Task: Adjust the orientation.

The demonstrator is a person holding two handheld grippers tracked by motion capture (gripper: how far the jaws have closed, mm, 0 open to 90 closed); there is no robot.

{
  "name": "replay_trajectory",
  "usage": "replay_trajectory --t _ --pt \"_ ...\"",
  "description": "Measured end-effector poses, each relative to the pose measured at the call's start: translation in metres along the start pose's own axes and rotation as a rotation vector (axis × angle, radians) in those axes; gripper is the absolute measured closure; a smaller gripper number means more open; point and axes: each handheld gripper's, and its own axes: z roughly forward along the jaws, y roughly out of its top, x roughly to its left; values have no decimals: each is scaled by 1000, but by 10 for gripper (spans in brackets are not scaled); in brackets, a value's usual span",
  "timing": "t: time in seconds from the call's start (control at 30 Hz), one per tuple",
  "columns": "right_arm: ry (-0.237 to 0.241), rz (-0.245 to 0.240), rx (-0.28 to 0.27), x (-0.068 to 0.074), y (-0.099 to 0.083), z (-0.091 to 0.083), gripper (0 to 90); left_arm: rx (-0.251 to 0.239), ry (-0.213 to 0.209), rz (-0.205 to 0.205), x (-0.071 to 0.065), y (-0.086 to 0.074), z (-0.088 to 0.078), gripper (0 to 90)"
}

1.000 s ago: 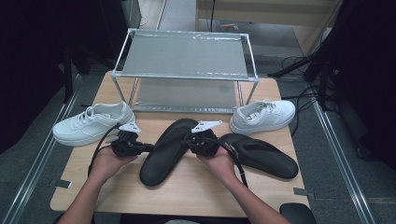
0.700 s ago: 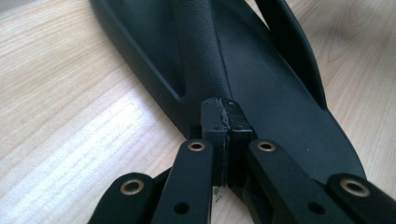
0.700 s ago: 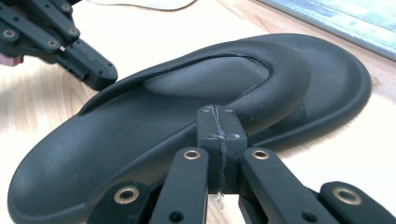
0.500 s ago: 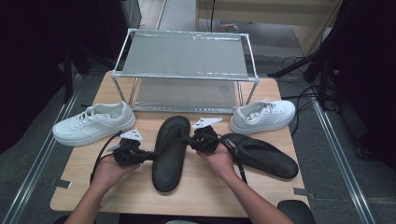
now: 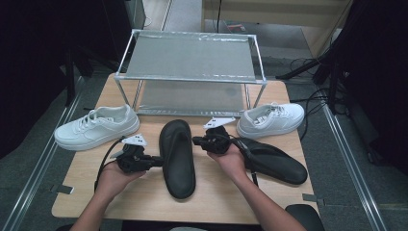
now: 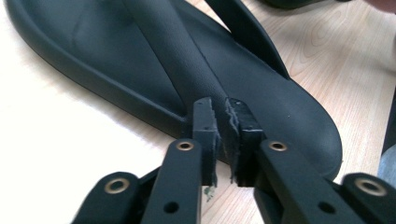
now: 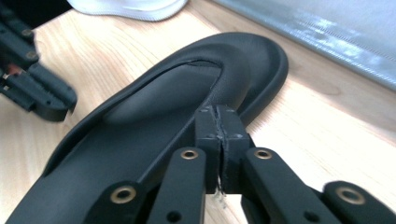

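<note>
matte black rubber slipper point(image 5: 177, 156), smooth oval sole with raised rim, lies lengthwise mid-table between left gripper point(image 5: 155, 161) and right gripper point(image 5: 196, 141). left jaws have just been opening, a thin gap, nothing between; right jaws together beside its strap. wood-grain table point(image 5: 144, 202).

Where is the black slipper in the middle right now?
In the high view, the black slipper lies on the wooden table, between the left gripper and right gripper.

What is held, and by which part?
Left gripper: jaws have just been opening at the black sandal rim, nothing between. Right gripper: shut at its rim; grip unclear.
</note>
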Motion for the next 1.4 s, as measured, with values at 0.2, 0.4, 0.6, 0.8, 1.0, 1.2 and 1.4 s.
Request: replay_trajectory --t 0.2,0.4,0.6,0.8,1.0,1.2,1.4 --pt "43 3 -20 -1 -4 -26 721 -11 13 13 -1 4 -8 609" --pt "63 -41 -26 3 -9 -45 646 -30 25 -3 4 4 -14 492" --pt "72 -54 -10 0 -28 -57 621 -23 32 -13 9 4 -14 446" --pt "63 -54 -10 -1 -34 -70 595 -26 32 -1 9 7 -14 442" --pt "48 -42 -20 -5 -43 -81 590 -5 25 24 9 11 -9 423" --pt "27 -34 -37 -10 -49 -94 577 -8 18 39 10 17 -7 405" --pt "0 -36 -47 -12 -56 -105 568 -14 13 42 14 23 -7 399"
